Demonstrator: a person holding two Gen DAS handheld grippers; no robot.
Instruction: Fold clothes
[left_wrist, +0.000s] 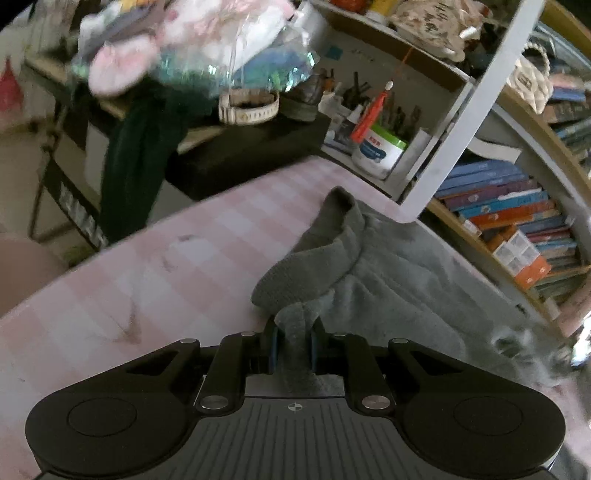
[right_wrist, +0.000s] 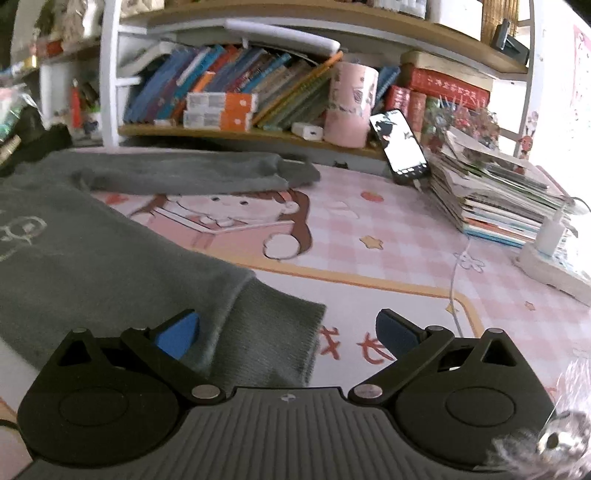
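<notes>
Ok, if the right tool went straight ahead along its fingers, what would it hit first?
Probably the grey sweater's cuff, already lying between the open right tool's fingers. Past it the pink mat looks free up to the far sleeve, though depth is unclear.

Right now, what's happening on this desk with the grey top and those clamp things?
A person is folding a grey sweatshirt on a pink desk mat, using two hand-held grippers. The left gripper has its jaws shut on a bunched piece of the fabric. The right gripper is open, its jaws straddling the ribbed hem, not yet gripping.
</notes>
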